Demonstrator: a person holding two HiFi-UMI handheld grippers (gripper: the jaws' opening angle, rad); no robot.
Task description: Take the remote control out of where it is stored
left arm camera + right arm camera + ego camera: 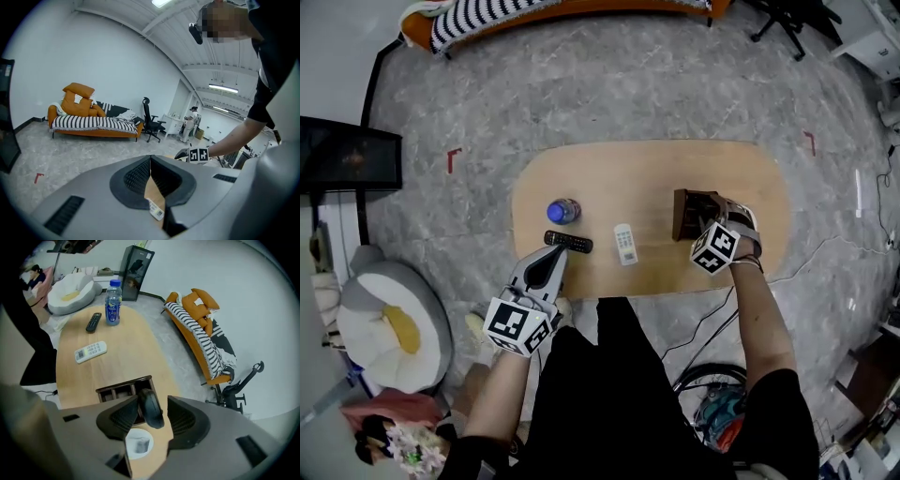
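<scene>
Sticking up from the dark storage box, the black remote control sits between your right tool's parted jaws, unclamped. Your left tool hangs closed over the worktop's near edge.

On your worktop, the bottle stood just behind the first remote; the second remote lay to its right, the compartment box farther right.

Far half of bench bare, free to pass. Bottle, black remote and white remote clutter near left-centre. Storage box blocks right side; open gap between it and white remote.
</scene>
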